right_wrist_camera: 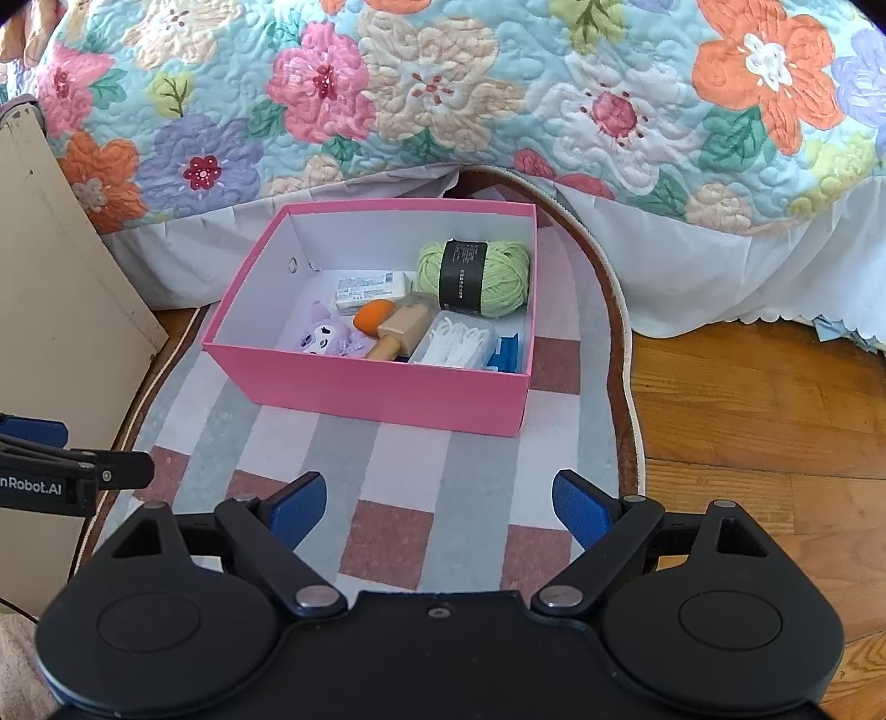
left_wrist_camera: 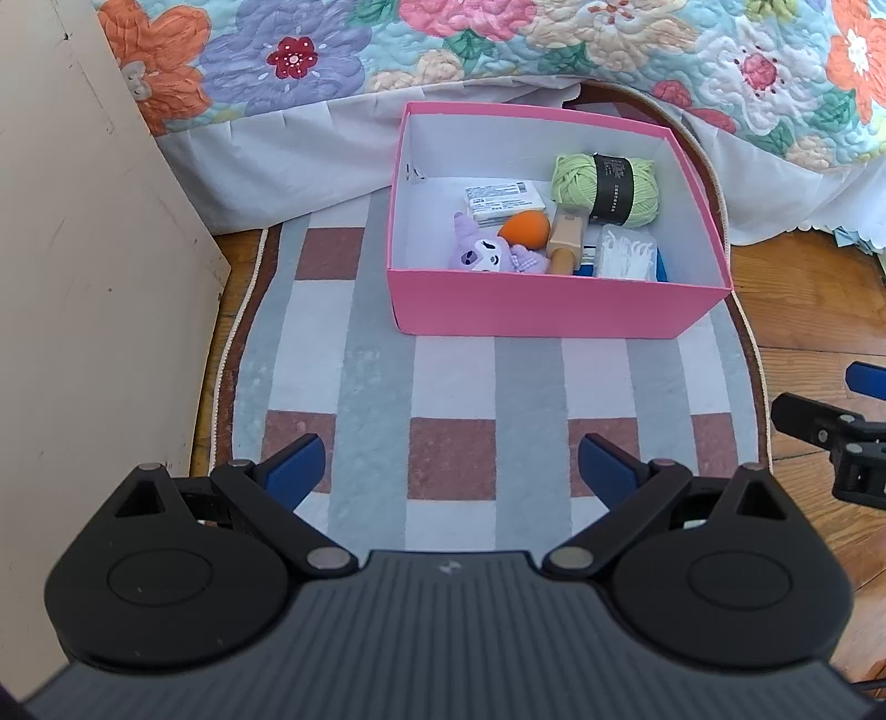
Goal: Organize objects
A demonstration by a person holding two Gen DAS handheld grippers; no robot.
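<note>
A pink box (left_wrist_camera: 542,304) (right_wrist_camera: 387,390) stands on a checked rug (left_wrist_camera: 454,382) (right_wrist_camera: 398,459) by the bed. Inside lie a green yarn skein (left_wrist_camera: 606,188) (right_wrist_camera: 476,271), a white packet (left_wrist_camera: 501,199) (right_wrist_camera: 371,288), an orange sponge (left_wrist_camera: 523,226) (right_wrist_camera: 372,315), a purple plush toy (left_wrist_camera: 482,253) (right_wrist_camera: 324,338), a beige bottle (left_wrist_camera: 566,232) (right_wrist_camera: 404,329) and a clear case of floss picks (left_wrist_camera: 626,252) (right_wrist_camera: 457,346). My left gripper (left_wrist_camera: 451,468) hovers open over the rug, well short of the box. My right gripper (right_wrist_camera: 437,507) is also open and empty, to the box's near right.
A floral quilt (left_wrist_camera: 498,44) (right_wrist_camera: 443,99) hangs over the bed behind the box. A cream cabinet panel (left_wrist_camera: 83,249) (right_wrist_camera: 50,266) stands at the left. Wooden floor (left_wrist_camera: 819,310) (right_wrist_camera: 764,410) lies to the right of the rug.
</note>
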